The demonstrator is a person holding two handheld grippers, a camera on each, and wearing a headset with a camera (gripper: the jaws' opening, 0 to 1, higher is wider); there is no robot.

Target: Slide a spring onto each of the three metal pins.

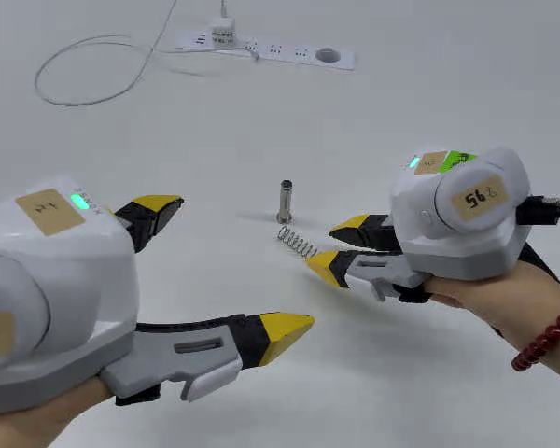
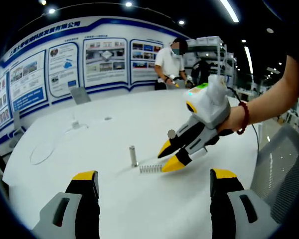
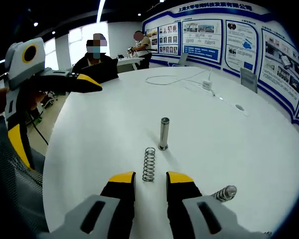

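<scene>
My right gripper hovers low over the white tabletop, its jaws parted narrowly with nothing between them. The small coiled steel spring lies flat just ahead of its yellow tips, beside the upright silver metal pin. A second pin, with coils around it, lies near the right jaw. My left gripper gapes wide and holds nothing.

The left tool and right tool share rounded white housings, grey-and-black jaws with pointed yellow tips, and tan handwritten labels. A green light glows on the left one. The right one has a green sticker on top and a black cable at its 3 o'clock. A dark-red bead bracelet circles that wrist.
</scene>
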